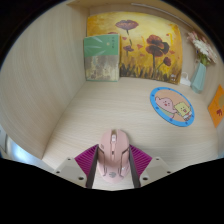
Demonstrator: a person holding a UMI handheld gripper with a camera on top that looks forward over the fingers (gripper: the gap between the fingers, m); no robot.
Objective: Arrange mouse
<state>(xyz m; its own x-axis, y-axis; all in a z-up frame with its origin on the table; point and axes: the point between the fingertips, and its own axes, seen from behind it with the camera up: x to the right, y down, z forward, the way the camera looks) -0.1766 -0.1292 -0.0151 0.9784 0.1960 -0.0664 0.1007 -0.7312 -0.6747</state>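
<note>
One pink mouse [114, 152] is seen clamped by its sides between the pads [88, 160] of the gripper [114, 166], above the table [70, 120]; it is judged light, rigid and smooth-shelled, best held at mid-body.

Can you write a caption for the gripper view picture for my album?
The tool holds a pink mouse over a wooden desk.
</note>
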